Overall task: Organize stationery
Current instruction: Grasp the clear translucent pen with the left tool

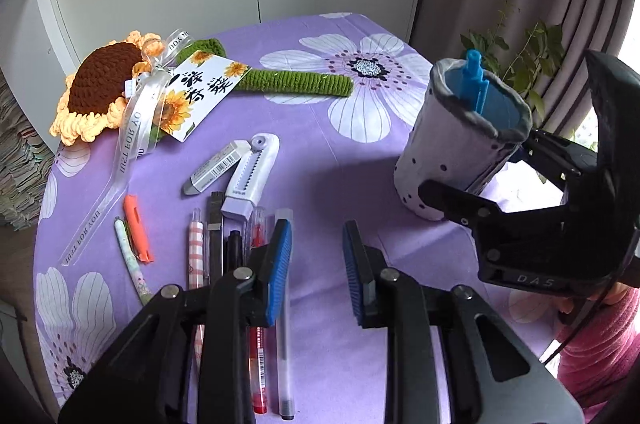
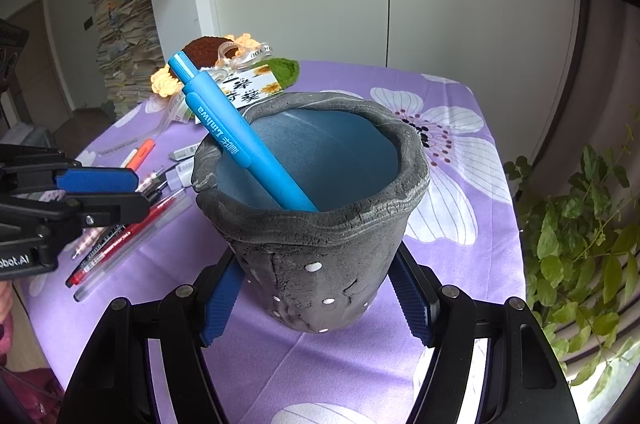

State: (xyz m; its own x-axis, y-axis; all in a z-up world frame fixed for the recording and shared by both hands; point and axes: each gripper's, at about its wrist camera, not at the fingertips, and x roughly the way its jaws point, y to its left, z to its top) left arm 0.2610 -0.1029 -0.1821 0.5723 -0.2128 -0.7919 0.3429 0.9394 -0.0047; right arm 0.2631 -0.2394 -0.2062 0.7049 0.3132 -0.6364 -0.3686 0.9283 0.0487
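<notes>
Now, risk: we hover the left gripper point(image 1: 317, 256), jaws apart and empty, over crowded pens; the clear-barrelled gel pen point(image 1: 284, 304) could drag its red neighbour point(image 1: 258, 364).
Holder: our right gripper point(image 2: 318, 298) clamps the grey clay pen pot point(image 2: 316, 244) holding a blue pen point(image 2: 240, 136); tilting spills it.

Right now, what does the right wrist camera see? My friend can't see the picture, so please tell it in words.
The right gripper squeezes a grey clay pen cup with a blue pen leaning inside, on a purple flowered tablecloth. At the left, the left gripper hangs over a row of pens with nothing between its fingers.
</notes>
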